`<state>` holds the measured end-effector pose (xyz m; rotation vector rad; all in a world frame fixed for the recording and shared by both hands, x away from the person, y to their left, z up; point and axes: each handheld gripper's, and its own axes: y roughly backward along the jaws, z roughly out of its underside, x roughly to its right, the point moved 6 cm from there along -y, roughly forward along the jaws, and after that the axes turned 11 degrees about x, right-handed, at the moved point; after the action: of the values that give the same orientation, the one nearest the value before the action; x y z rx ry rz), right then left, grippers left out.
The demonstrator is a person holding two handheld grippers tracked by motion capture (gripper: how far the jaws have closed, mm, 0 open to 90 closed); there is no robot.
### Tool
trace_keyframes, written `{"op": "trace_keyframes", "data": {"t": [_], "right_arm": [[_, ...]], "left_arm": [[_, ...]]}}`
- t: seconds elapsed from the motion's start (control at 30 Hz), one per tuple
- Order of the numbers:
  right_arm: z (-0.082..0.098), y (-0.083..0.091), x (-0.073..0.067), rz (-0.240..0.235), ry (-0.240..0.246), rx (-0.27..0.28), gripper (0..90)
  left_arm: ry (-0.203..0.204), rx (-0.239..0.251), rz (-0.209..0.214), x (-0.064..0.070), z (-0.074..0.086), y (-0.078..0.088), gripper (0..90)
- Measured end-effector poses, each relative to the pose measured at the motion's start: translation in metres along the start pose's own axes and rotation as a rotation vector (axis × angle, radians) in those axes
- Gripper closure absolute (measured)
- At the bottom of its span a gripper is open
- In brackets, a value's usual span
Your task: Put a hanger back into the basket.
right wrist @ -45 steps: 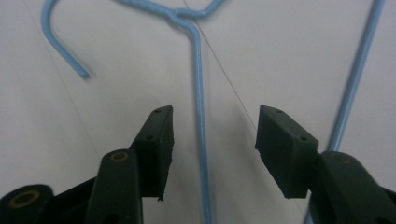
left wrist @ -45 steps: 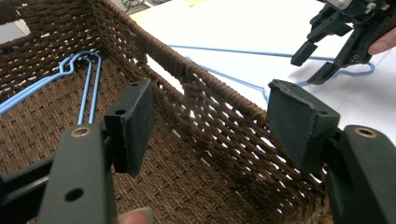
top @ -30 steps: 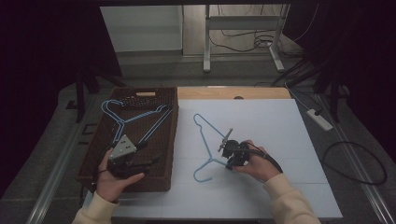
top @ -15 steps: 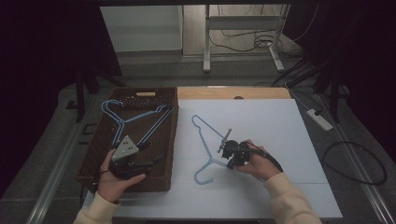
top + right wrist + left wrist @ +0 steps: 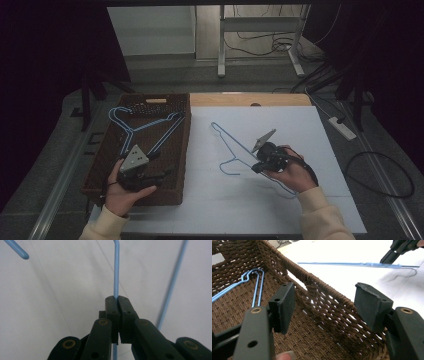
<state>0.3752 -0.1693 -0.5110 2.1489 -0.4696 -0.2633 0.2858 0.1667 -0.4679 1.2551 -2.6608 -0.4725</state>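
A light blue wire hanger (image 5: 235, 145) is partly raised off the white table sheet (image 5: 310, 130), with my right gripper (image 5: 256, 167) shut on one of its wires. In the right gripper view the jaws (image 5: 117, 298) pinch the thin wire (image 5: 116, 272) tightly. My left gripper (image 5: 162, 175) stands open over the near right part of the brown woven basket (image 5: 150, 102), its jaws (image 5: 324, 297) straddling the basket's wall (image 5: 294, 267) without touching it. More blue hangers (image 5: 145, 127) lie inside the basket. From the left gripper view the held hanger (image 5: 352, 264) hangs above the sheet beside the right gripper (image 5: 392, 257).
The basket takes up the left of the table, and the white sheet covers the middle and right. A strip of bare wood (image 5: 280, 99) runs along the far edge. A power strip (image 5: 342, 127) and cables lie on the floor to the right.
My right hand has risen and shifted right, and the blue hanger has come up off the sheet with it. The left hand has stayed put.
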Motion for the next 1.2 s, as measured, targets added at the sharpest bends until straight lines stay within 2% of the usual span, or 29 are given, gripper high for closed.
{"op": "trace_keyframes", "data": {"t": [0.13, 0.17, 0.2, 0.33, 0.43, 0.93, 1.2], "right_arm": [[0.001, 0.008, 0.003, 0.006, -0.020, 0.034, 88.3], [0.001, 0.013, 0.006, 0.007, -0.038, 0.060, 88.3], [0.001, 0.013, 0.006, 0.007, -0.038, 0.060, 88.3], [0.001, 0.026, 0.010, 0.005, -0.070, 0.119, 88.4], [0.002, 0.031, 0.010, -0.001, -0.078, 0.136, 88.3], [0.010, 0.070, 0.002, -0.058, -0.108, 0.250, 88.3], [0.013, 0.081, -0.005, -0.104, -0.117, 0.286, 88.3]], "left_arm": [[-0.002, 0.005, -0.002, 0.000, -0.001, 0.000, 34.2], [-0.002, 0.006, -0.002, 0.000, -0.001, 0.000, 34.3], [-0.004, 0.007, -0.003, 0.000, -0.001, 0.000, 34.3], [-0.005, 0.011, -0.003, 0.001, -0.002, -0.001, 34.5], [-0.007, 0.013, -0.003, 0.002, -0.003, -0.001, 34.5], [-0.034, 0.006, 0.032, 0.013, -0.016, -0.017, 34.5], [-0.048, 0.017, 0.071, 0.024, -0.033, -0.022, 33.6]]}}
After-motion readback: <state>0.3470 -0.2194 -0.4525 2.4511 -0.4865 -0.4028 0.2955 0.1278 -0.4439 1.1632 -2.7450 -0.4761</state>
